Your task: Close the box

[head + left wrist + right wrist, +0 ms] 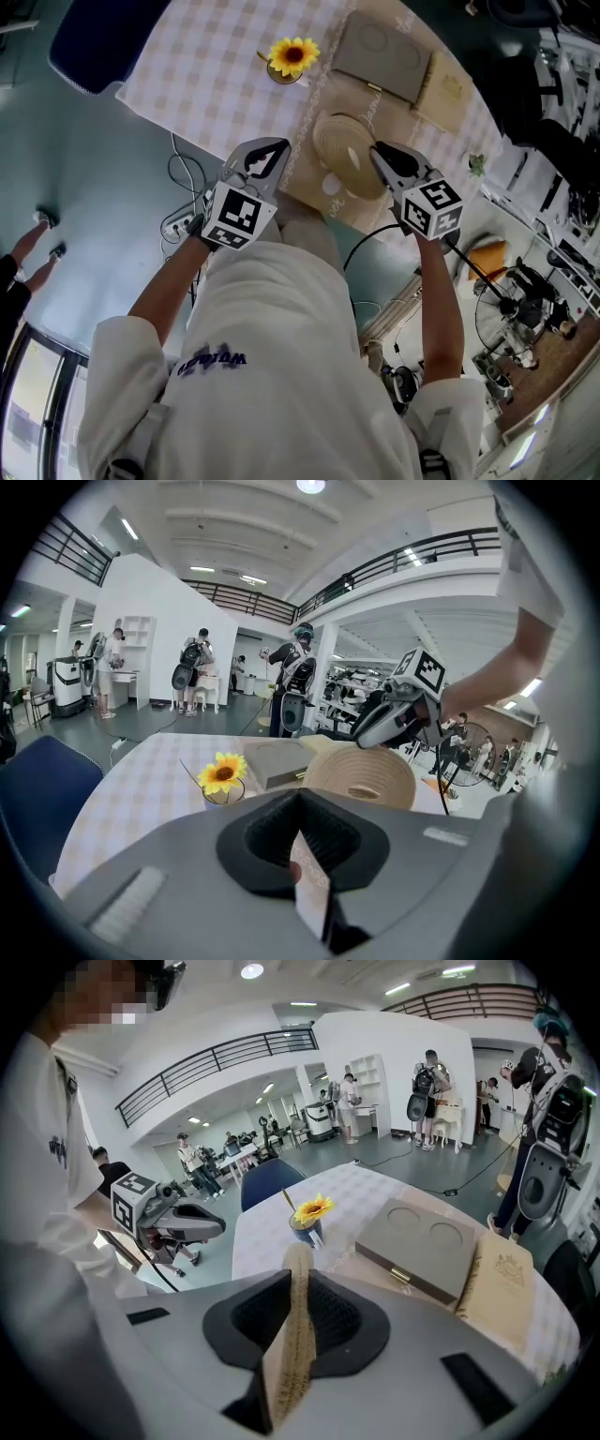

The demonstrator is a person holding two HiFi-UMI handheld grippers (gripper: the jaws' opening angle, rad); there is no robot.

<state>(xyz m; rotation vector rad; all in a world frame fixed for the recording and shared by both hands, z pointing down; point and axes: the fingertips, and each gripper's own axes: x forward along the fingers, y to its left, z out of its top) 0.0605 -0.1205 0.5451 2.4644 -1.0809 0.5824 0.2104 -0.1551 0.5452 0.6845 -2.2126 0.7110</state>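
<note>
Right gripper (pixel 295 1274): jaws pinched on the woven brim of the straw hat (pixel 342 155), which sits on the near side of the box.
Left gripper (pixel 302 803): jaws pressed on a thin pale card (pixel 311 888) with reddish print; it is just left of the hat.
Box (pixel 380 56): grey, lid lying flat, two round dents on top, gold clasp; it sits on the checked table (pixel 206 75).
Sunflower pot (pixel 292 58): left of the box, apart from it.
Tan booklet (pixel 445 89): just beside the box's right edge.

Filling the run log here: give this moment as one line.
left tongs: shut on white slip | right tongs: shut on straw hat | grey box: closed, on table
</note>
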